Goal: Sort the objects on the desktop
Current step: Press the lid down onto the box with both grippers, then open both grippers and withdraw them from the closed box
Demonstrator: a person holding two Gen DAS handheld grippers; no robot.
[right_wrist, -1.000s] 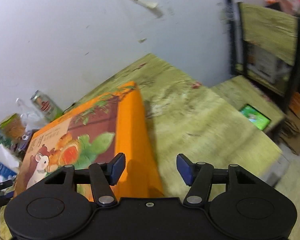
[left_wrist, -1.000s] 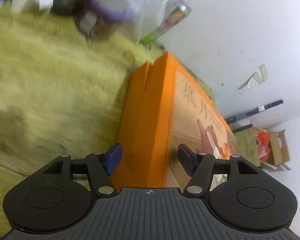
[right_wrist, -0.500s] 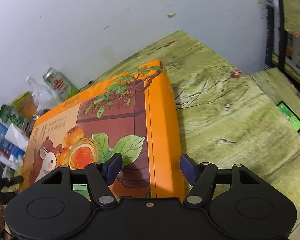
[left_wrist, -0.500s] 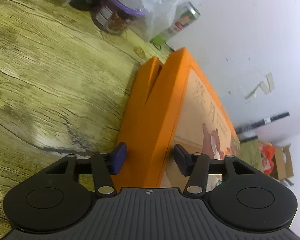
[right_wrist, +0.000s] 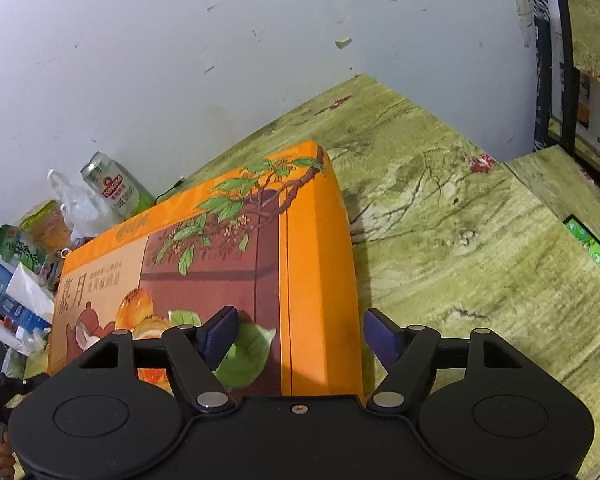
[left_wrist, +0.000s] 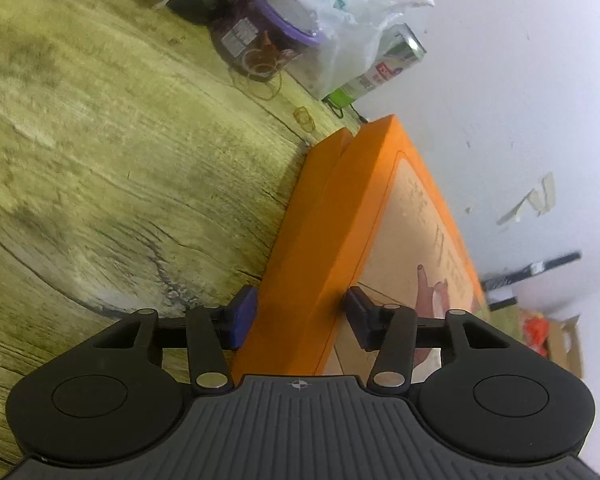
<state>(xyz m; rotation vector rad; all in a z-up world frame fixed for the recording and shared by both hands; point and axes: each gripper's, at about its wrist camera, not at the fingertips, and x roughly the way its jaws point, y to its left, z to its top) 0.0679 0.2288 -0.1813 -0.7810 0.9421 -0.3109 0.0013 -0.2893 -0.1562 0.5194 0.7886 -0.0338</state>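
Both grippers straddle the orange box (right_wrist: 228,256): left gripper (left_wrist: 300,316) and right gripper (right_wrist: 300,336) jaws opening, unclamped.

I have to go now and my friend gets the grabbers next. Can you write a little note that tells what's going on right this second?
Left gripper: jaws opening, straddling the left edge of the orange gift box, not clamped.
Right gripper: jaws opening, straddling the box's right edge, no squeeze seen.
The box lies flat on the wooden table by the wall.
Beer can, plastic bag and purple-lidded jar crowd the table's left end.
Done: both grippers lined up.
Left: grip, move the box, sort the clutter.
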